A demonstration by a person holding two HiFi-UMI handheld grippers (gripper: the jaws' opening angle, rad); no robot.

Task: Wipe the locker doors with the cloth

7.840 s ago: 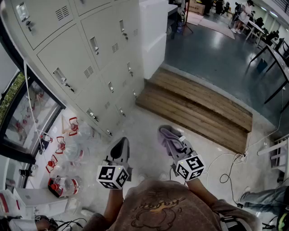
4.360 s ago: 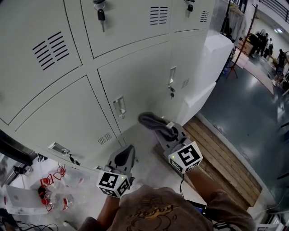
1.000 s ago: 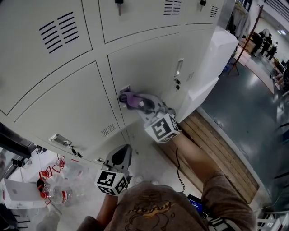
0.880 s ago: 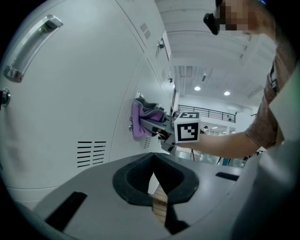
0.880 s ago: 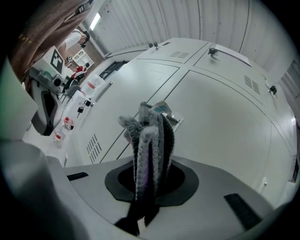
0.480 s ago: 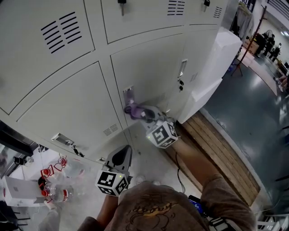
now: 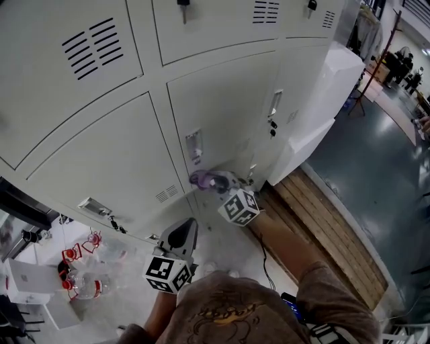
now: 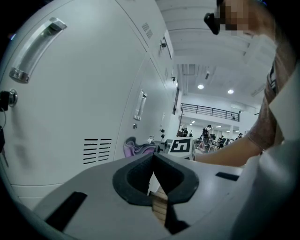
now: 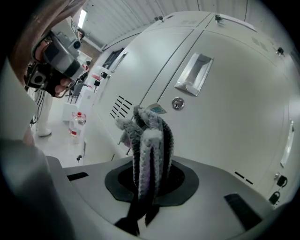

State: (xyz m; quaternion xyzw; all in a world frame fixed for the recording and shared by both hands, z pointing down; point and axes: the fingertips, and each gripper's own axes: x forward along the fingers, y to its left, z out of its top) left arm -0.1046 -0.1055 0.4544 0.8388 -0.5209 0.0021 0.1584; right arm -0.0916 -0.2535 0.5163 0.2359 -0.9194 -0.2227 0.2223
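The grey-and-purple cloth (image 7: pixel 203 179) is pressed against the lower part of a pale grey locker door (image 7: pixel 228 107), below its recessed handle (image 7: pixel 194 146). My right gripper (image 7: pixel 218 183) is shut on the cloth, which stands folded up out of its jaws (image 9: pixel 149 140) in front of the door's handle (image 9: pixel 193 71) and lock (image 9: pixel 177 103). My left gripper (image 7: pixel 185 230) hangs lower, away from the lockers, shut and holding nothing. In its own view the left gripper (image 8: pixel 153 161) has its pads together, and the cloth (image 8: pixel 136 147) shows against the door beyond.
Water bottles with red caps (image 7: pixel 84 282) lie on the floor at the lower left. A wooden step (image 7: pixel 332 232) runs along the right, past a white block (image 7: pixel 322 87). More locker doors with vents (image 7: pixel 101 47) and hanging keys (image 7: pixel 181 8) fill the wall above.
My right gripper has dragged the cloth down the door, from over the handle to below it. The left gripper has stayed put.
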